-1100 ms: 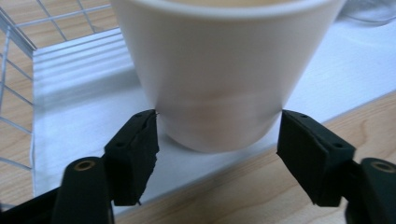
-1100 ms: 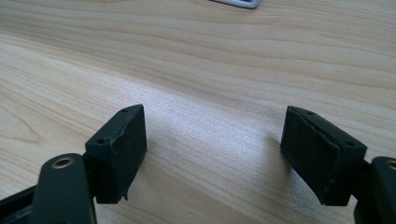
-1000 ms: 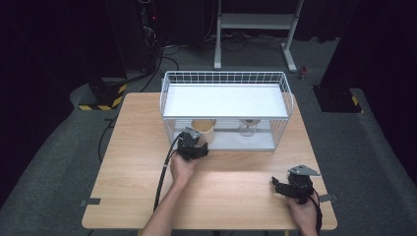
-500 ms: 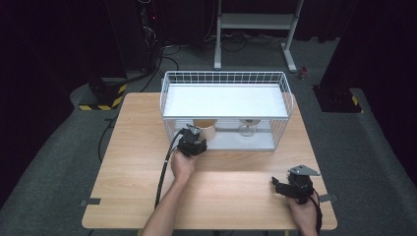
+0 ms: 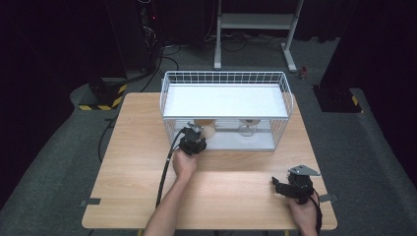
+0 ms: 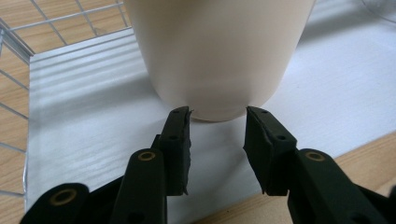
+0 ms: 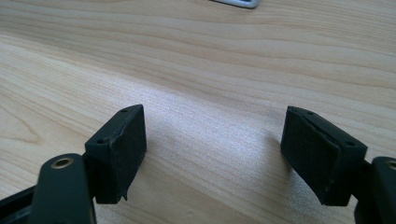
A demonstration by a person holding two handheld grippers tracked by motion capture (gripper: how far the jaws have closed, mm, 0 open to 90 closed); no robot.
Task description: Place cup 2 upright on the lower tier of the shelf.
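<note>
A cream cup stands on the white floor of a wire rack, under its white shelf; from above I see the cup just past my left gripper. In the left gripper view my left gripper is narrowed around the cup's foot, a pad touching each side. The cup rests upright on the floor. My right gripper lies on the wooden table at the front right. Its jaws stand wide open over bare wood in the right gripper view.
A clear stemmed glass stands on the rack's floor to the right of the cup. The rack's wire walls and low shelf hem in the cup. A cable trails from my left gripper down the table's front.
My left gripper has edged forward into the rack's lower opening, up to the cup. The right gripper has stayed where it was.
</note>
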